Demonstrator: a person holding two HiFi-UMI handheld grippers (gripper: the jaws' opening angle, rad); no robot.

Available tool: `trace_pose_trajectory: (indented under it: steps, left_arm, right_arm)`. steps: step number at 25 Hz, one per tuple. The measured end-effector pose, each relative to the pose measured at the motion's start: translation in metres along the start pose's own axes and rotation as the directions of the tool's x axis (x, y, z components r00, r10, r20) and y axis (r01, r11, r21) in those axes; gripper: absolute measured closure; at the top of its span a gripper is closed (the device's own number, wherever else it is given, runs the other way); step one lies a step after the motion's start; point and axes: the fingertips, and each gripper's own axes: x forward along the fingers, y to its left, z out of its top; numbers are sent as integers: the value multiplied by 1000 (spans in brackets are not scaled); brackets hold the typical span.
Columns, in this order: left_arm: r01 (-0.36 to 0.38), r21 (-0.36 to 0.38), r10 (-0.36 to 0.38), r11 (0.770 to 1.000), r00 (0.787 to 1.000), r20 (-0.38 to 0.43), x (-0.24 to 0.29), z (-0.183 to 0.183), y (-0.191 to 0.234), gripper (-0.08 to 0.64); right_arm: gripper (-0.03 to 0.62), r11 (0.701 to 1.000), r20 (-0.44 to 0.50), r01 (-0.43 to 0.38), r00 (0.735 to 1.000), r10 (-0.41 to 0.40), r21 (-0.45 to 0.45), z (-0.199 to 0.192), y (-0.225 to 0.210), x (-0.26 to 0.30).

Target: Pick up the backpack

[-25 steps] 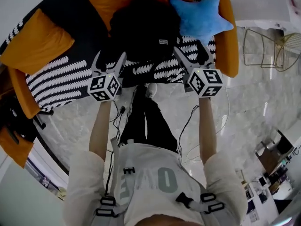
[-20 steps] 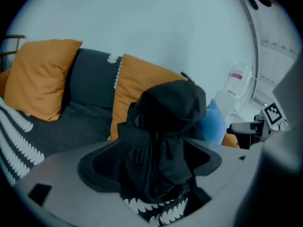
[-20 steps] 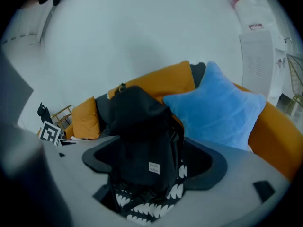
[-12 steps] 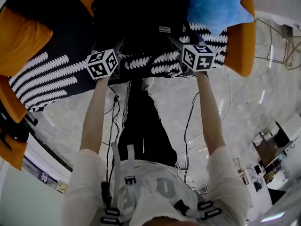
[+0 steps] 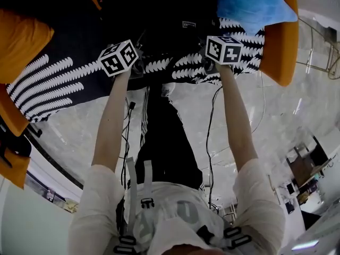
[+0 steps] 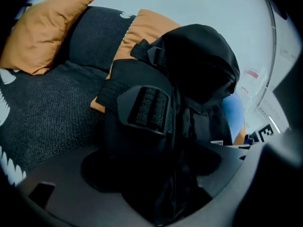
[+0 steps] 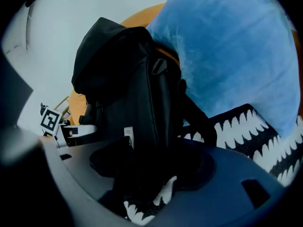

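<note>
A black backpack [image 5: 170,15] stands upright on the sofa, against an orange cushion behind it. My left gripper [image 5: 135,49] is at its left side and my right gripper [image 5: 204,44] at its right side. In the left gripper view the backpack's [image 6: 189,79] strap side fills the space between the wide-open jaws of the left gripper [image 6: 156,174]. In the right gripper view the backpack's [image 7: 128,79] lower corner lies between the jaws of the right gripper [image 7: 147,174], which have just been closing. Whether the pads press on it is hidden in shadow.
A blue star cushion [image 5: 249,4] leans at the backpack's right. An orange cushion [image 5: 21,41] lies at the left on the black-and-white sofa throw [image 5: 53,84]. The orange sofa arm [image 5: 279,41] stands at the right. The person's legs [image 5: 164,142] and cables are over the marble floor [image 5: 276,121].
Both grippers have gone down and forward from in front of the sofa to the backpack's two sides. The head view has leaned in closer over the sofa.
</note>
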Motion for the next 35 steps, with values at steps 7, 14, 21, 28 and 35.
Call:
trace_pose_trajectory:
  steps: [7, 14, 21, 28, 35]
  left_arm:
    - [-56, 11, 56, 998, 998, -12, -15, 2, 0, 293]
    - [-101, 108, 110, 989, 991, -77, -33, 6, -16, 461]
    - [-110, 171, 113, 979, 994, -6, -91, 45, -34, 482]
    - [-108, 229, 88, 967, 992, 95, -159, 119, -81, 483]
    - [-82, 280, 30, 957, 982, 187, -256, 193, -131, 483]
  right_arm:
    - [403, 998, -39, 30, 999, -32, -58, 1, 19, -2]
    - [485, 983, -76, 98, 991, -111, -154, -3, 37, -18]
    - [504, 974, -34, 112, 992, -120, -195, 29, 82, -61]
    - [506, 968, 53, 127, 992, -118, -215, 94, 129, -132]
    - [506, 951, 187, 195, 971, -152, -241, 157, 201, -229]
